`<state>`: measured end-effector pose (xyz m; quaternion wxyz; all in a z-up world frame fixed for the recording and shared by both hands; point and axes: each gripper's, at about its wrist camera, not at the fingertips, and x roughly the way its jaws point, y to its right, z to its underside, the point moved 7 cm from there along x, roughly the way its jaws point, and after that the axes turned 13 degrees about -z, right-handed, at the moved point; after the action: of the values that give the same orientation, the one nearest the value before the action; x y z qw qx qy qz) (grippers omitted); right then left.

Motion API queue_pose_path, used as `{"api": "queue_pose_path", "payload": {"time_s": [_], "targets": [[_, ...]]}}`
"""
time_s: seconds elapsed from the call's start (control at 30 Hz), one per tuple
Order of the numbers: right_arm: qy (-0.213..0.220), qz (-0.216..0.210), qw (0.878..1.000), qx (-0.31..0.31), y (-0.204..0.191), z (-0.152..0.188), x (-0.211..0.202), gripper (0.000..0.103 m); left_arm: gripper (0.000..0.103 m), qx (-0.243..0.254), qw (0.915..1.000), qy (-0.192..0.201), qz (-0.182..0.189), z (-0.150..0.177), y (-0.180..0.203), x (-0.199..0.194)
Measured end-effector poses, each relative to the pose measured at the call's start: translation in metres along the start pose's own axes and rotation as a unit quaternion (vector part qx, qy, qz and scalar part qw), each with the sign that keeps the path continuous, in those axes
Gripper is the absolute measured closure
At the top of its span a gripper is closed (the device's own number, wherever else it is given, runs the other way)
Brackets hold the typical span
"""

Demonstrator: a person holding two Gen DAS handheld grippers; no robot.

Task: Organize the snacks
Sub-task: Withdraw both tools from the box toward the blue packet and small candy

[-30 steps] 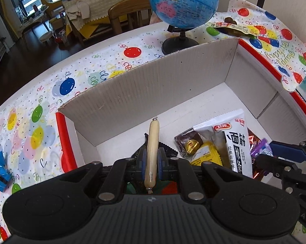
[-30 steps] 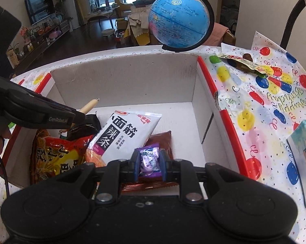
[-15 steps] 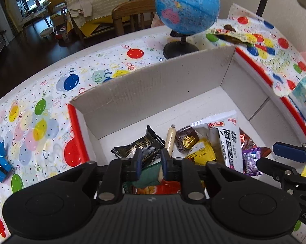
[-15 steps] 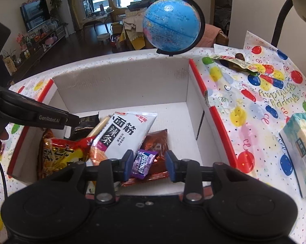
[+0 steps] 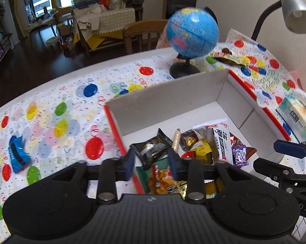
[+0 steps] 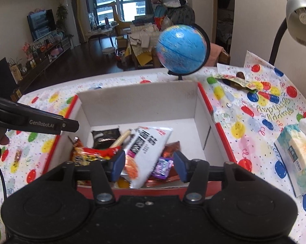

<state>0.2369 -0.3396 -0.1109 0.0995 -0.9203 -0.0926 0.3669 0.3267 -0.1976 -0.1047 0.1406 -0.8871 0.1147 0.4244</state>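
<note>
Both grippers, left [image 5: 152,163] and right [image 6: 149,165], are lifting away empty with jaws opening, sausage [image 5: 176,140] and purple candy [image 6: 163,165] now lying in the box [image 5: 173,101] mid-frame, blue packet [image 5: 17,154] at left waiting outside.

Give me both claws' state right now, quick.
Left claw: opening, empty; sausage lies in the box.
Right claw: opening, empty; purple candy lies in the box.
</note>
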Motion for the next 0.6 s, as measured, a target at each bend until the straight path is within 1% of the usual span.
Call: {"api": "queue_pose_path", "payload": {"time_s": [0.03,0.07,0.13,0.27,0.33,0.43,0.53,0.6], "targets": [[0.003,-0.001,1.000,-0.002,-0.004,-0.001,-0.001,0.049,0.041,-0.005,1.0000,0.007,-0.001,0.000,-0.006,-0.005],[0.005,-0.003,1.000,-0.003,-0.008,-0.002,-0.003,0.047,0.035,-0.010,0.9998,0.016,-0.002,0.000,-0.011,-0.010],[0.009,-0.005,1.000,-0.008,-0.017,-0.004,-0.005,0.045,0.034,-0.015,0.9996,0.022,0.000,0.001,-0.021,-0.018],[0.017,-0.011,1.000,-0.012,-0.034,-0.008,-0.009,0.038,0.034,-0.029,0.9991,0.030,-0.002,0.005,-0.043,-0.031],[0.020,-0.015,1.000,-0.013,-0.042,-0.010,-0.010,0.037,0.034,-0.036,0.9988,0.034,-0.002,0.009,-0.054,-0.038],[0.024,-0.020,0.999,-0.016,-0.058,-0.012,-0.010,0.031,0.034,-0.042,0.9983,0.041,-0.001,0.015,-0.070,-0.049],[0.028,-0.025,0.999,-0.026,-0.076,-0.014,-0.010,0.023,0.030,-0.044,0.9977,0.051,-0.007,0.021,-0.087,-0.059],[0.030,-0.031,0.999,-0.032,-0.088,-0.015,-0.009,0.021,0.028,-0.050,0.9973,0.053,-0.007,0.026,-0.098,-0.064]]}}
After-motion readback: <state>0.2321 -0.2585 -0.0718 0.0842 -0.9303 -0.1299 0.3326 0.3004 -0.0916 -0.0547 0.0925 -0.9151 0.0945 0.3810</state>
